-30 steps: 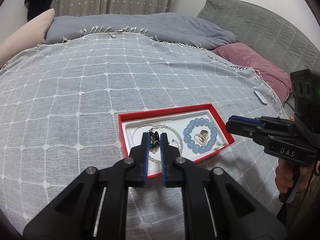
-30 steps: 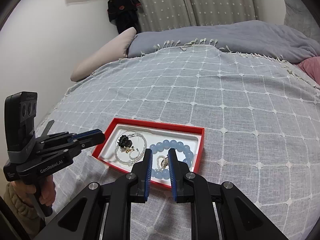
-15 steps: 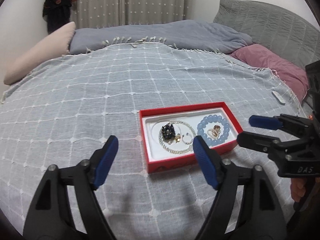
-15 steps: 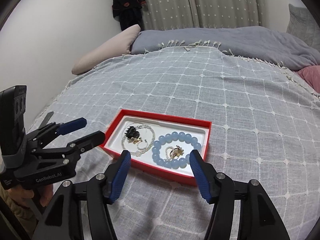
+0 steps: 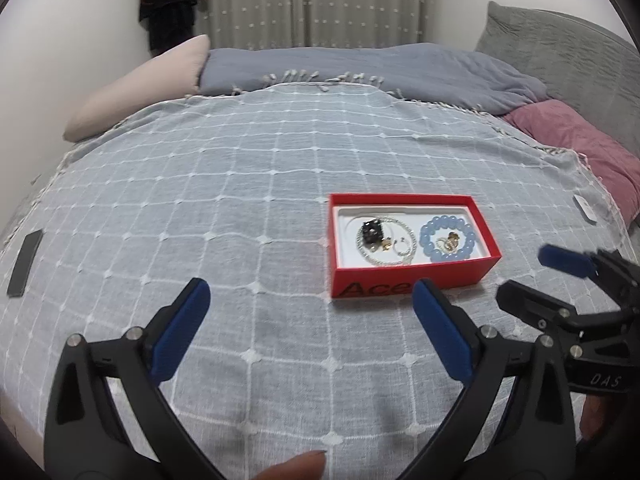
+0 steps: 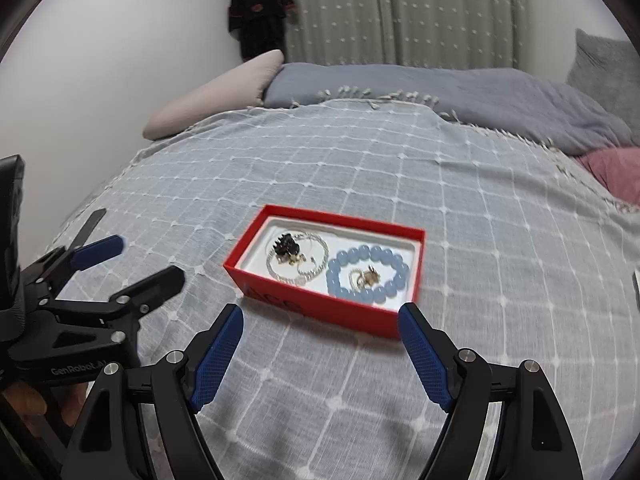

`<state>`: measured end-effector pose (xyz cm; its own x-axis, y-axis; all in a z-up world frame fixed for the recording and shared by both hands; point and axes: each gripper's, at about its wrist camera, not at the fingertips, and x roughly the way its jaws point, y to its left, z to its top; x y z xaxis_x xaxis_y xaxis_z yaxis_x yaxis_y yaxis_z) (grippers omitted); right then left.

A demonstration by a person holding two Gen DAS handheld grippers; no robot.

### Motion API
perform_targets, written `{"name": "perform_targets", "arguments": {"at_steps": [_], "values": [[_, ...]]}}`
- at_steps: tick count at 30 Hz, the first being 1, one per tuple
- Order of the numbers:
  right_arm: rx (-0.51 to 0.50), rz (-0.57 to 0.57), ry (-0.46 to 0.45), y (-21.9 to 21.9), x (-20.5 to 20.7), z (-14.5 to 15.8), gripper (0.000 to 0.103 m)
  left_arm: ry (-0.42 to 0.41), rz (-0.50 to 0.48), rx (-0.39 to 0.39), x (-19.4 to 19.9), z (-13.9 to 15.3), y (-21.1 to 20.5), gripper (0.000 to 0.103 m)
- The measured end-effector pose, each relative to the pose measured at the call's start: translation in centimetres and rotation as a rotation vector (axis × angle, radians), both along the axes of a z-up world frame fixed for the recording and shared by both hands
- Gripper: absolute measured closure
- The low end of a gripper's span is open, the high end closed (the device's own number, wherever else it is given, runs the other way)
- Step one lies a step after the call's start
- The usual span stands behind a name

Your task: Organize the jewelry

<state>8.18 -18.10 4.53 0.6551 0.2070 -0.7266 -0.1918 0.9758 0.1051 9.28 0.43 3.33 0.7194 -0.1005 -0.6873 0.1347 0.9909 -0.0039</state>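
Nearest, the left tongs (image 5: 308, 308) and the right tongs (image 6: 320, 336) have just been opening; both stand spread wide with nothing between them, over bare grey checked bedspread (image 5: 224, 184). Just past them sits the shallow red cardboard box (image 6: 320, 306), near the bed's right side. Inside lie a pale blue bead bracelet (image 6: 368, 274) and a silver chain (image 6: 298, 260). Beyond it the bedspread lies open up to the pillows.

A home bedroom: a bed (image 5: 280, 184) with pillows (image 5: 136, 88), a quilt (image 5: 360, 68) and drawn curtains (image 5: 304, 0).
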Motion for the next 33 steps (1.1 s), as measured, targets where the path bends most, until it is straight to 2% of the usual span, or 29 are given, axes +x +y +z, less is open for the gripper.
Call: {"name": "perform_targets", "arguments": {"at_steps": [3, 8, 14, 20, 33], "values": [[0.006, -0.044, 0.026, 0.0, -1.6, -0.5, 0.017, 0.016, 0.004, 0.017, -1.3, -0.3, 0.1, 0.002], [-0.054, -0.065, 0.0, 0.9, -4.5, -1.1, 0.012, 0.033, -0.011, 0.039, -2.8, -1.0, -0.2, 0.001], [-0.069, -0.1, -0.014, 0.7, -4.3, -1.1, 0.005, 0.032, -0.01, 0.042, -3.5, -1.1, -0.3, 0.001], [-0.067, -0.135, 0.004, 0.1, -3.9, -1.7, 0.004, 0.058, -0.005, 0.045, -2.9, -1.8, -0.4, 0.001], [-0.095, -0.147, -0.001, 0.2, -4.2, -1.7, 0.004, 0.054, -0.016, 0.062, -2.9, -2.1, -1.0, 0.001]]}}
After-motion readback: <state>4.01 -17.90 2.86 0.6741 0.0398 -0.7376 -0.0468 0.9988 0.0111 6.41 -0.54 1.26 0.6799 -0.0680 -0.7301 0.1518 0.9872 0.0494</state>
